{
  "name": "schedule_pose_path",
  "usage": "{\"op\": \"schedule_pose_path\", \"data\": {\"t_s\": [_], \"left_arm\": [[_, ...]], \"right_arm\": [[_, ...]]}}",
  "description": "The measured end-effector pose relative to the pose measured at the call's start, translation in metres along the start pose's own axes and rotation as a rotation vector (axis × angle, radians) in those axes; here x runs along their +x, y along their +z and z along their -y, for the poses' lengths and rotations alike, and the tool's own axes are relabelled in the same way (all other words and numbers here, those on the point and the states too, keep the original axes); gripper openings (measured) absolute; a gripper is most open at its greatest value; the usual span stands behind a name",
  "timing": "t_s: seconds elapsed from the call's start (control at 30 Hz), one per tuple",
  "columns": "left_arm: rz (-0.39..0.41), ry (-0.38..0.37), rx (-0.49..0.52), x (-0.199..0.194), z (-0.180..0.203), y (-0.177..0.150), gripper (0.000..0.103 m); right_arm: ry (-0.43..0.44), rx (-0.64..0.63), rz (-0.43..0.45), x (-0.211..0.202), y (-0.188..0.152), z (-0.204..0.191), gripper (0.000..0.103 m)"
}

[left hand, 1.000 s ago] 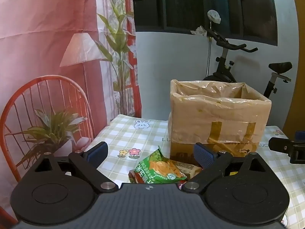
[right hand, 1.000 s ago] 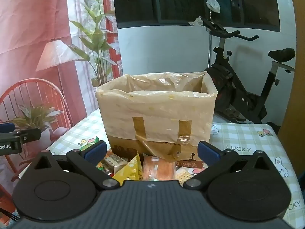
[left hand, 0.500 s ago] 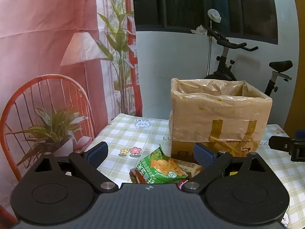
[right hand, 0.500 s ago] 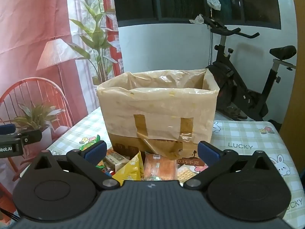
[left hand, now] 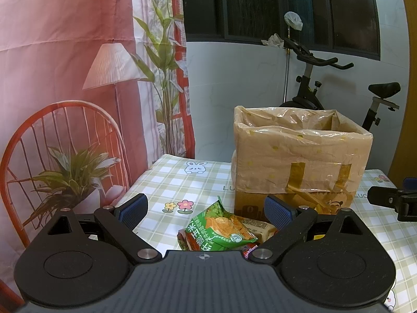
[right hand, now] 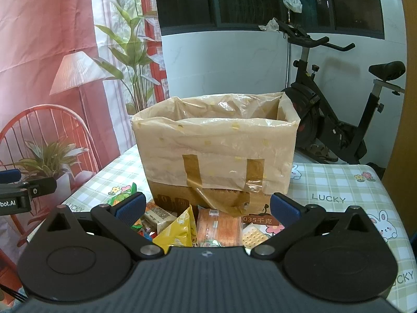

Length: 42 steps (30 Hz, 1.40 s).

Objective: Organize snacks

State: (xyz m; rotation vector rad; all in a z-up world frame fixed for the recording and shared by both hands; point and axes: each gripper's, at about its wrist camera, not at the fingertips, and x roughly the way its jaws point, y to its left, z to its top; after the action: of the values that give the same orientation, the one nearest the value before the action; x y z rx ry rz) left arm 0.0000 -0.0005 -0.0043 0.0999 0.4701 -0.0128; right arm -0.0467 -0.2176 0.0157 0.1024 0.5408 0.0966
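on the left, a red chair point(left hand: 60, 140) and a potted plant point(left hand: 70, 172) printed on a pink backdrop point(left hand: 52, 39) beside the checked tablecloth point(left hand: 182, 180). nearer the middle, the left gripper point(left hand: 206, 207) held low above the cloth, blue-padded fingers point(left hand: 131, 207) wide apart, gripping nothing. between those fingers, a green snack bag point(left hand: 221, 230) lying on the cloth, just in front of a cardboard box point(left hand: 299, 161), touching other small packs beneath it. box upright, open at the top, lined with thin plastic folded over the rim and taped down in two strips. seen from the right wrist, the same box straight ahead, with a heap of snacks at its foot: a beige wrapped pack point(right hand: 159, 215), a yellow bag point(right hand: 179, 230), an orange pack point(right hand: 219, 228) and a cracker pack point(right hand: 254, 236), all outside the box, close together. right gripper point(right hand: 207, 207) poised over that heap, fingers point(right hand: 284, 207) spread wide, empty. further right, an exercise bike point(right hand: 331, 114) standing behind the table against the white wall.
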Motion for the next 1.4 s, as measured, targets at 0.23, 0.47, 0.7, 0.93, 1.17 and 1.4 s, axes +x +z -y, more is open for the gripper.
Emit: {"op": "schedule_pose_path", "data": {"t_s": [0.23,0.47,0.7,0.93,1.17,1.4], "left_arm": [[0.0,0.001,0.001,0.0001,0.0005,-0.0001,0.097],[-0.005,-0.002,-0.001,0.0007,0.0003,-0.0009,0.097],[-0.007,-0.001,-0.001,0.0006,0.0007,-0.0009,0.097],[-0.012,-0.002,-0.005,0.0015,0.0,0.0002,0.097],[-0.012,-0.005,-0.008,0.0013,-0.0004,0.0003,0.097],[-0.015,-0.005,-0.011,0.0021,-0.0016,0.0005,0.097]], "right_arm": [[0.003,-0.001,-0.001,0.0004,0.0002,0.0003,0.103],[0.003,-0.003,-0.005,0.001,-0.0015,-0.0011,0.103],[0.004,-0.003,-0.008,0.0014,-0.0026,-0.0012,0.103],[0.004,-0.003,-0.01,0.0019,-0.0039,-0.0016,0.103],[0.004,-0.003,-0.01,0.002,-0.0031,-0.0012,0.103],[0.005,-0.004,-0.01,0.0019,-0.003,-0.0014,0.103]]}}
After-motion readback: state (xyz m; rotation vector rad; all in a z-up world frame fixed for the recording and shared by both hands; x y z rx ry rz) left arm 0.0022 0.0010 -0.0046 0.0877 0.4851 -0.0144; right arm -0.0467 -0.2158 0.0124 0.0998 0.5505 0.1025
